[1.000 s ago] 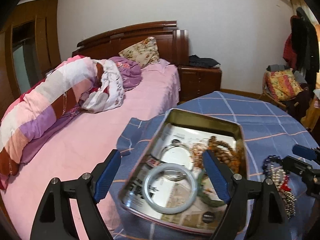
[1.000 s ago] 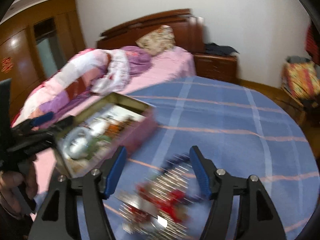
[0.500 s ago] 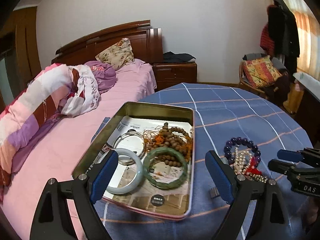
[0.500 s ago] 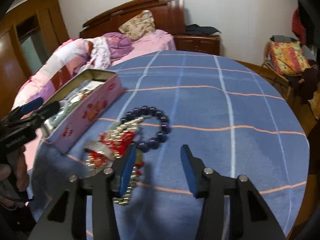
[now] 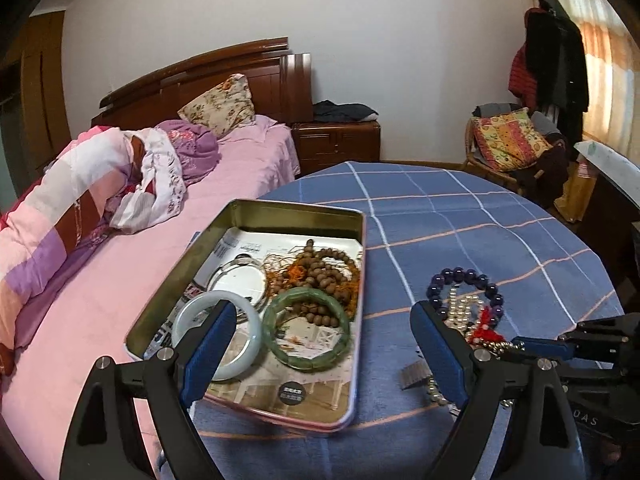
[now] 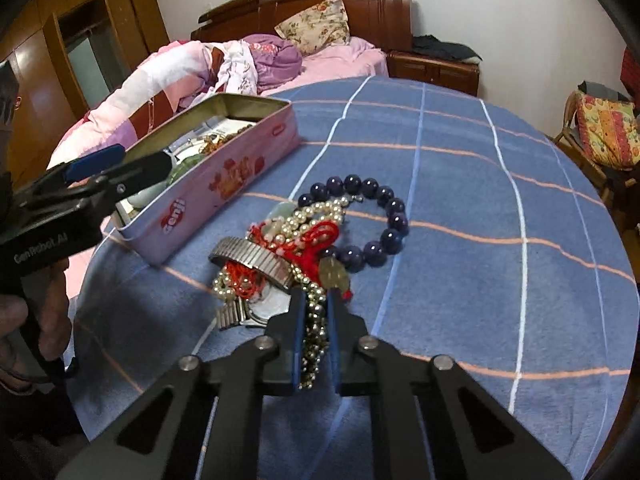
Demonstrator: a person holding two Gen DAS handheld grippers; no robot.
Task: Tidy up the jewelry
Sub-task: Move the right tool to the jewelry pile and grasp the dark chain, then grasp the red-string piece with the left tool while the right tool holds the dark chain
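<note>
Nearest: right gripper (image 6: 314, 320), jaws closing on a pearl strand (image 6: 314, 340) caught between the pads, low over the blue checked cloth (image 6: 460, 240). Just beyond: jewelry heap – metal watch band (image 6: 252, 258), red cord (image 6: 316, 236), dark bead bracelet (image 6: 384, 216) – lying tangled on the cloth. Left gripper (image 5: 320, 344), fingers wide apart, empty, hovering above near end of open tin (image 5: 248, 210). In tin: white bangle (image 5: 218, 336), green bangle (image 5: 306, 328), brown beads (image 5: 324, 268), clear bangle (image 5: 238, 276). Tin beside heap, apart. Farther: pink bed (image 5: 132, 272), wooden headboard (image 5: 224, 68), nightstand (image 5: 336, 144).
</note>
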